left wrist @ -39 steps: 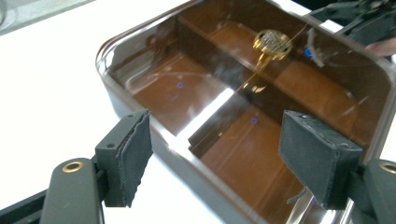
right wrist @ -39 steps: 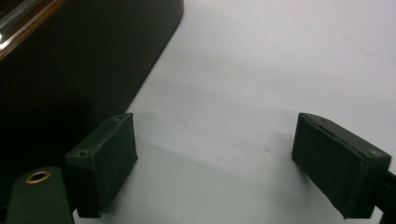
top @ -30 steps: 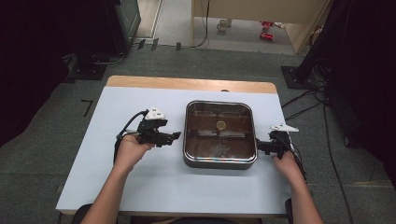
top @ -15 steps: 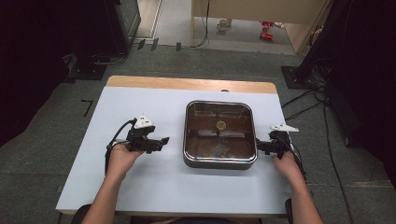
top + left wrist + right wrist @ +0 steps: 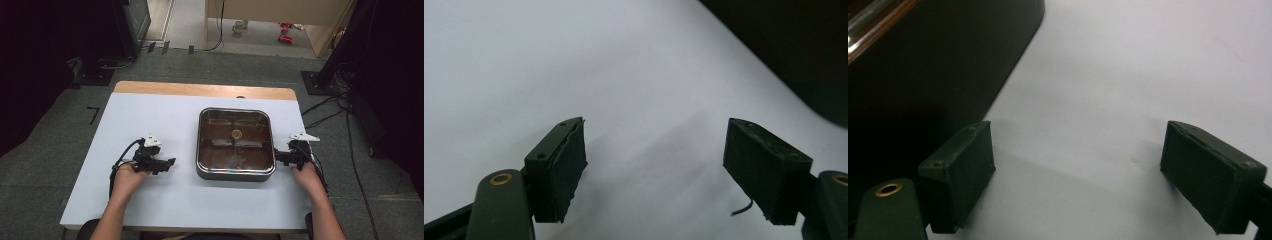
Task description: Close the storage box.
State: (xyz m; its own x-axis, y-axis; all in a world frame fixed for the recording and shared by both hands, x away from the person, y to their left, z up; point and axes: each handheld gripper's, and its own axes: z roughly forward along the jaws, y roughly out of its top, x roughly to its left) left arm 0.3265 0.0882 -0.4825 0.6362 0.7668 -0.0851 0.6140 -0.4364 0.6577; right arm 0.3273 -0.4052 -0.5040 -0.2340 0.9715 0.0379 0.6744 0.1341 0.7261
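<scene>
A square lidded pan (image 5: 235, 144) is sitting at table (image 5: 150, 115) centre. The left gripper (image 5: 167, 163) is hovering at its 9 o'clock, well apart, jaws spread and empty; the right gripper (image 5: 276, 157) is waiting at 3 o'clock, just beside the wall (jaws likewise spread). Advisable: approach level, symmetrically. Reflections are obscuring the contents beneath the lid.
</scene>
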